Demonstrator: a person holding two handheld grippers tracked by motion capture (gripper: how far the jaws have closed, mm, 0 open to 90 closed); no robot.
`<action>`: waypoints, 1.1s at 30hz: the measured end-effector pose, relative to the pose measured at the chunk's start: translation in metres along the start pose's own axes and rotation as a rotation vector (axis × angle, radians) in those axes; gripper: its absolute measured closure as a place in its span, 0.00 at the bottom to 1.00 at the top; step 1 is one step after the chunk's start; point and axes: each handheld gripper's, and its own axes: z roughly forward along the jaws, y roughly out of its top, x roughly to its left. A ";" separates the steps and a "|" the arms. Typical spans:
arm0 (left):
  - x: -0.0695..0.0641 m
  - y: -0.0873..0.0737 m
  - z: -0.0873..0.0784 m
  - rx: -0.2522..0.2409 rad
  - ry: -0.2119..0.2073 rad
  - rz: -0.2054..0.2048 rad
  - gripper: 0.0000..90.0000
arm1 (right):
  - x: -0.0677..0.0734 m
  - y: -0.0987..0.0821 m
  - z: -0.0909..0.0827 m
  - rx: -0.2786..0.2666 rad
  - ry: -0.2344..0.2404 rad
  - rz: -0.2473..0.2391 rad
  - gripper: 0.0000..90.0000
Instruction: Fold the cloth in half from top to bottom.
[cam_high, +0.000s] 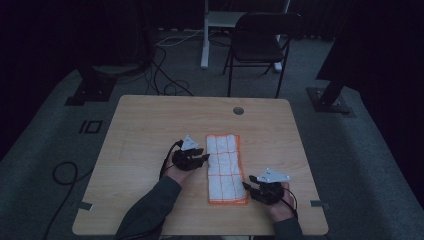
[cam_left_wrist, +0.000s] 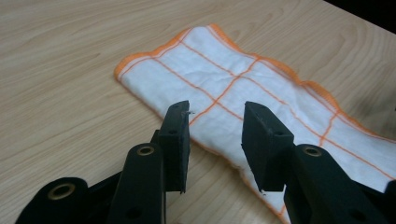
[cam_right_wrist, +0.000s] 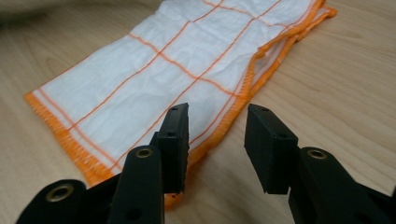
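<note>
- My left hand-held gripper (cam_high: 204, 159) sits at the cloth's (cam_high: 226, 167) 9 o'clock edge, jaws parted with nothing between them; its own view has the cloth (cam_left_wrist: 243, 98) lying past the open jaws.
- My right hand-held gripper (cam_high: 248, 186) is at the cloth's 5 o'clock corner, jaws also apart and empty, the orange hem (cam_right_wrist: 224, 126) just ahead.
- The cloth lies flat, folded long, on the surface (cam_high: 145, 130), slightly toward 4 o'clock from its middle.
</note>
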 end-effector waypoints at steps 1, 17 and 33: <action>0.000 0.000 0.000 0.000 0.000 0.000 0.69 | -0.001 0.001 0.001 -0.002 -0.004 -0.002 0.66; 0.013 -0.003 0.001 0.018 0.020 -0.024 0.67 | -0.020 0.014 0.008 -0.016 -0.037 -0.014 0.67; 0.020 -0.003 0.006 0.024 0.031 -0.038 0.67 | -0.031 0.037 0.023 -0.026 -0.047 -0.043 0.67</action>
